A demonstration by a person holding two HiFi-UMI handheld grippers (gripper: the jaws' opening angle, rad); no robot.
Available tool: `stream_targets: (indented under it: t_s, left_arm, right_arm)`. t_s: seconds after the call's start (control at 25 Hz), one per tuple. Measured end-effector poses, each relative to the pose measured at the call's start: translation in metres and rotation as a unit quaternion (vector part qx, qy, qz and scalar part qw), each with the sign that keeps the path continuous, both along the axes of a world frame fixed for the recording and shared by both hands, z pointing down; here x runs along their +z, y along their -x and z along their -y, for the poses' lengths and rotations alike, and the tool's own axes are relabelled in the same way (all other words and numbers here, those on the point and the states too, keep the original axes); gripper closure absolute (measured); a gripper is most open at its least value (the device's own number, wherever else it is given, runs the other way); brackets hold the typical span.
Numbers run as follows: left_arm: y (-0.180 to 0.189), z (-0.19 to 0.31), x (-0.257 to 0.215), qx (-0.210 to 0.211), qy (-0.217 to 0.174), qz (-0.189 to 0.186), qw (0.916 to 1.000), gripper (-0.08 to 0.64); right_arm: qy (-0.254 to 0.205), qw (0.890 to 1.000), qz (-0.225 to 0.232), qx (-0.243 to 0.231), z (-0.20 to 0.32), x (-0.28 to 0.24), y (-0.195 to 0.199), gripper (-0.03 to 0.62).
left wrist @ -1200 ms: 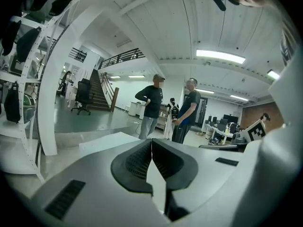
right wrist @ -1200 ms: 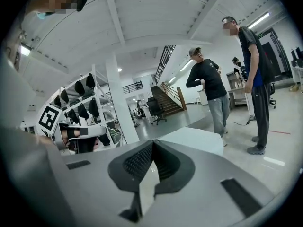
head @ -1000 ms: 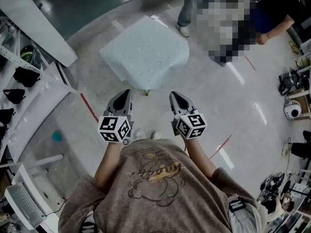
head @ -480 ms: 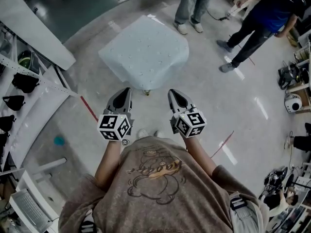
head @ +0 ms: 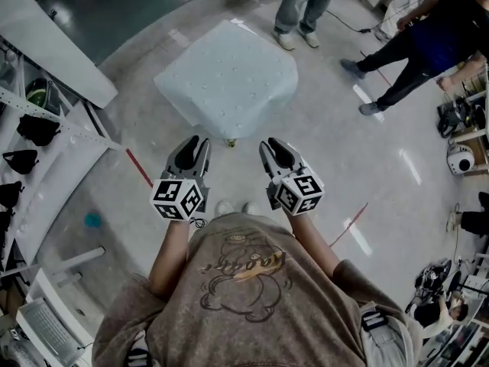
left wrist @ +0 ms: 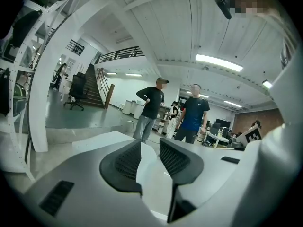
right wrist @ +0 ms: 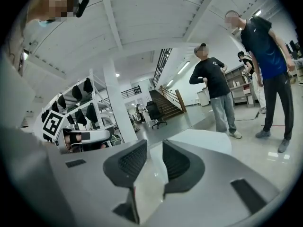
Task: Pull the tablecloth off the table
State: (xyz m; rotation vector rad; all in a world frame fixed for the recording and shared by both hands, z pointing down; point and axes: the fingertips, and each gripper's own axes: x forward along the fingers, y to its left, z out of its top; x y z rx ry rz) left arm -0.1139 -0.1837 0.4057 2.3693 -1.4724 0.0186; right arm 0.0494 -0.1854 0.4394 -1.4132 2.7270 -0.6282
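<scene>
A small table under a pale blue-white tablecloth [head: 229, 75] stands on the floor ahead of me. Both grippers hover at waist height just short of its near edge and touch nothing. My left gripper [head: 199, 141] has its jaws opening, a narrow gap between the dark pads and nothing in it. My right gripper [head: 270, 142] is opening too, also empty. In the left gripper view the cloth [left wrist: 90, 140] shows beyond the left gripper [left wrist: 150, 146]. The right gripper view shows the cloth [right wrist: 206, 138] past the right gripper [right wrist: 155, 149].
Two people stand beyond the table, one at its far side [head: 302, 6] and one at the back right [head: 412, 44]. A white shelving rack [head: 46, 128] with dark headgear runs along the left. Equipment [head: 462, 163] crowds the right edge. A red tape line [head: 139, 168] marks the floor.
Both grippers' jaws have gone from shut to slightly parted. The grippers edged a little toward the table. The people at the back have shifted position.
</scene>
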Motion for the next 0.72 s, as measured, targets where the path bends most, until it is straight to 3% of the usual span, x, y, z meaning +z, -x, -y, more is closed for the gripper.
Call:
stream_targets:
  t_s: [0.08, 0.2, 0.28, 0.72]
  left_arm:
    - [0.002, 0.000, 0.003, -0.002, 0.004, -0.007, 1.0000, 0.414]
    - [0.006, 0.001, 0.009, -0.001, 0.020, -0.033, 0.9993, 0.342]
    - [0.006, 0.003, 0.015, 0.002, 0.037, -0.056, 0.9978, 0.293]
    - [0.007, 0.015, 0.073, 0.011, 0.098, -0.076, 0.9923, 0.261]
  right_arm:
    - [0.008, 1.000, 0.009, -0.007, 0.000, 0.003, 0.001, 0.463]
    - [0.024, 0.999, 0.021, -0.027, 0.000, 0.008, 0.008, 0.321]
    - [0.027, 0.999, 0.025, -0.036, 0.000, 0.011, 0.011, 0.274]
    - [0.072, 0.996, 0.037, -0.041, 0.015, 0.053, 0.015, 0.259]
